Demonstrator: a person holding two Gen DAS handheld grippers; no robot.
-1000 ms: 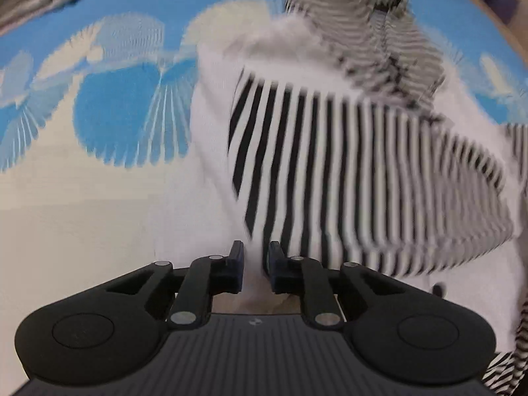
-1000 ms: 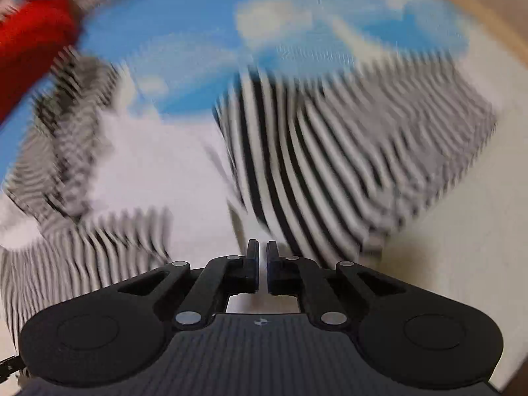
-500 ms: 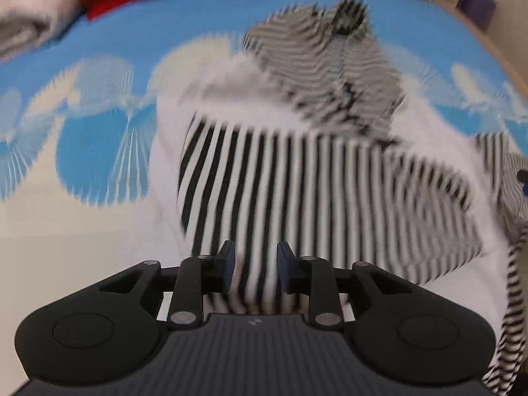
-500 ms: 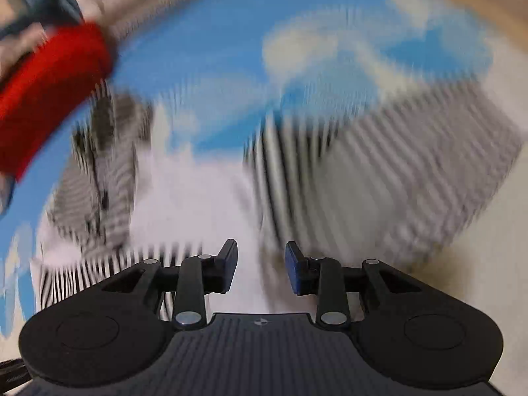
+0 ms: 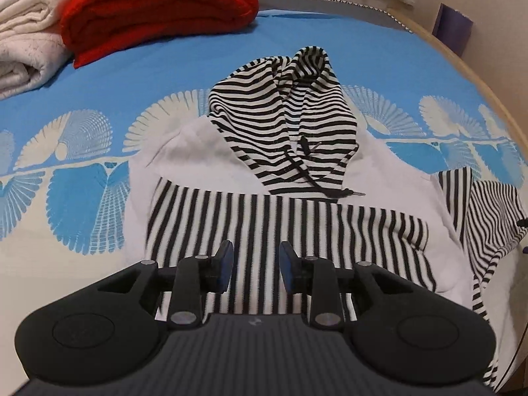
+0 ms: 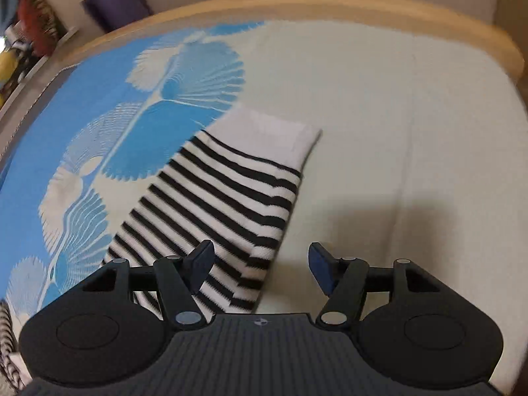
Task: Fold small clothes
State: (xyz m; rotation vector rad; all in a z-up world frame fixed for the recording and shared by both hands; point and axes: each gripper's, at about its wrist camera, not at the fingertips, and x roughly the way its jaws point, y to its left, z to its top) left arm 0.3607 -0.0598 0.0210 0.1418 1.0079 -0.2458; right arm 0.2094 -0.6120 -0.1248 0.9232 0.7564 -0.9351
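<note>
A small black-and-white striped hoodie (image 5: 250, 165) lies on the blue and cream bedspread (image 5: 82, 198). Its striped hood (image 5: 283, 122) points away, and a striped sleeve (image 5: 290, 231) is folded across the white body. My left gripper (image 5: 255, 264) is open and empty just above that folded sleeve. The other sleeve (image 6: 224, 204), striped with a white cuff (image 6: 277, 138), lies stretched out in the right wrist view. My right gripper (image 6: 260, 267) is wide open and empty over the sleeve's near end.
A folded red garment (image 5: 158, 6) and a white towel (image 5: 26, 39) lie at the far left of the bed. The wooden bed edge (image 6: 297, 3) curves along the far side. A purple object (image 6: 115, 0) stands beyond it.
Both grippers opened and let go of the striped sleeves. The left one drew back from the hoodie. The right one swung toward the outstretched sleeve.
</note>
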